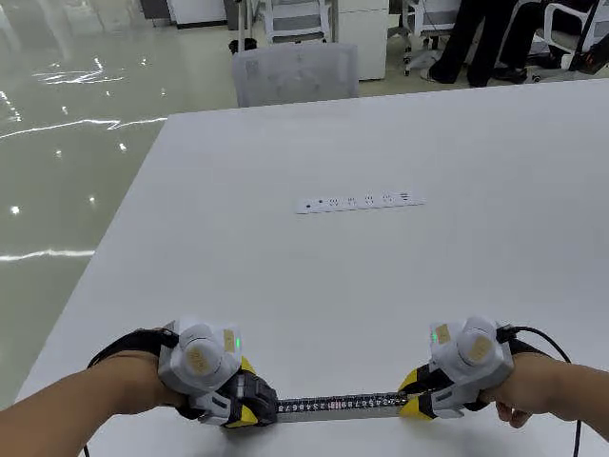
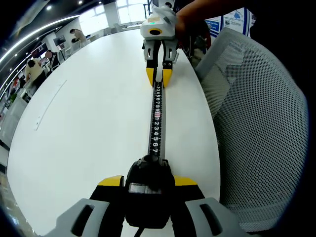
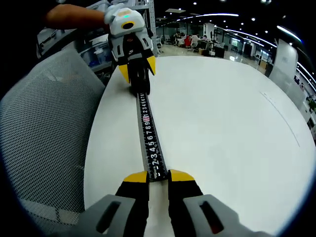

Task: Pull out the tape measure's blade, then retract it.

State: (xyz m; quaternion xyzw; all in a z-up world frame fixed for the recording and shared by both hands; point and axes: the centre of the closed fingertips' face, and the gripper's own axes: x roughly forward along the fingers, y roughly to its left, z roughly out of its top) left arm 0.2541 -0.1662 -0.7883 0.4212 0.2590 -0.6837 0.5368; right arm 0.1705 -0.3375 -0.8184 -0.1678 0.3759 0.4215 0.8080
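One flat numbered blade (image 2: pixel 156 118), black case (image 2: pixel 148 190)

I hold two claws: one left gripper (image 2: pixel 148 181) and one right gripper (image 3: pixel 157 177), both grey plastic, each with two yellow-tipped jaws, so four jaws in all. Between them is one black-and-yellow tape measure (image 1: pixel 249 400) with one number-printed metal blade (image 1: pixel 338 404). There is one white table (image 1: pixel 428 143), and on it one flat white power strip (image 1: pixel 359 202), its sockets too small to count. One grey mesh-backed chair (image 1: pixel 295 74) stands at the far edge, and one pale mesh chair back (image 2: pixel 256 128) is beside me.
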